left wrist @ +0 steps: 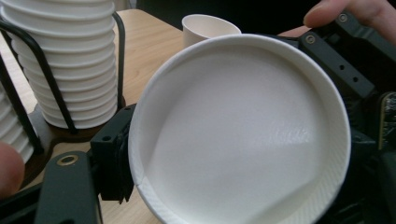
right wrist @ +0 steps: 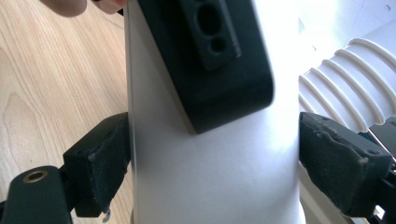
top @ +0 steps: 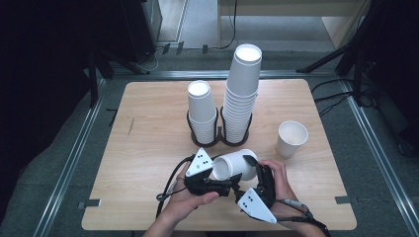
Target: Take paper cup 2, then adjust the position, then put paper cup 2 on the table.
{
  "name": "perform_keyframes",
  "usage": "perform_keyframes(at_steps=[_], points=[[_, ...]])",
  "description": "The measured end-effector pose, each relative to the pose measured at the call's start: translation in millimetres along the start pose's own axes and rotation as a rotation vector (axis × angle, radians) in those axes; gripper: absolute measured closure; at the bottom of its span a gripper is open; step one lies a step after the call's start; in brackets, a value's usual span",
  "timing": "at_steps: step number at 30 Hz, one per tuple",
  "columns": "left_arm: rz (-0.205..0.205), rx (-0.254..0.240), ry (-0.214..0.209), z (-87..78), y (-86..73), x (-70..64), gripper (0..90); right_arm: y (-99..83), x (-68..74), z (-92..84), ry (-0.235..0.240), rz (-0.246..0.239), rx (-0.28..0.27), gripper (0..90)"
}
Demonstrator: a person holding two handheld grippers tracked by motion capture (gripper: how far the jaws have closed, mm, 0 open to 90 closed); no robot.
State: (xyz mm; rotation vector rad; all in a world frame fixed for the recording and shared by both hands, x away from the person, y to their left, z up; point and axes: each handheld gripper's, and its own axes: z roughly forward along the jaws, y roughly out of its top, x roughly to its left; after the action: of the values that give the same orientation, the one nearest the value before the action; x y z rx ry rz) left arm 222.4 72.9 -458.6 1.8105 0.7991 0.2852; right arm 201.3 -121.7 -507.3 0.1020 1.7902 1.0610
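A white paper cup (top: pixel 236 165) lies on its side just above the wooden table (top: pixel 148 148), near its front edge. My left gripper (top: pixel 234 181) comes in from the left and is shut on the cup near its rim. In the left gripper view the cup's open mouth (left wrist: pixel 243 135) faces me, with one pad (left wrist: pixel 112 154) pressed on its outer wall; the other jaw is hidden. My right gripper (top: pixel 247 170) reaches in from the front right. In the right gripper view both pads (right wrist: pixel 100 163) hug the cup's wall (right wrist: pixel 215 177), and the left gripper's black jaw lies across it.
Two stacks of white cups, a short stack (top: pixel 201 111) and a tall stack (top: pixel 241 94), stand in a black wire holder (top: pixel 217 140) at the table's middle. A single upright cup (top: pixel 291 138) stands at the right. Dark stands and cables ring the table.
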Motion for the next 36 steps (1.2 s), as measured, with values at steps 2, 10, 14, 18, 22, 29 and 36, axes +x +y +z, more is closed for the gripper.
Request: perform_keyframes(at_steps=[2, 10, 14, 18, 22, 29, 36], points=[[0.001, -0.009, 0.014, -1.6, 0.5, 1.1, 21.8, 2.0, -1.3, -0.6, -0.004, 0.017, -0.009, 13.1], [-0.002, -0.049, 0.062, -6.0, 0.4, 6.4, 21.8, 5.4, -5.7, -3.1, -0.024, 0.055, -0.025, 13.1], [-0.004, -0.076, 0.084, -9.0, 1.5, 7.5, 21.9, 7.0, -9.0, -3.6, -0.053, 0.089, -0.031, 12.9], [-0.006, -0.104, 0.114, -13.8, 2.8, 10.8, 22.1, 6.8, -14.7, -4.1, -0.084, 0.170, -0.029, 12.6], [-0.023, -0.138, 0.139, -18.9, 4.2, 15.7, 22.2, 7.2, -19.5, -4.8, -0.082, 0.254, -0.038, 12.6], [-0.034, -0.178, 0.145, -24.1, 4.8, 21.2, 22.3, 9.5, -22.4, -5.5, -0.092, 0.303, -0.050, 12.7], [-0.018, -0.216, 0.149, -27.6, 5.4, 21.7, 22.2, 9.6, -27.7, -4.9, -0.105, 0.431, -0.043, 12.6]])
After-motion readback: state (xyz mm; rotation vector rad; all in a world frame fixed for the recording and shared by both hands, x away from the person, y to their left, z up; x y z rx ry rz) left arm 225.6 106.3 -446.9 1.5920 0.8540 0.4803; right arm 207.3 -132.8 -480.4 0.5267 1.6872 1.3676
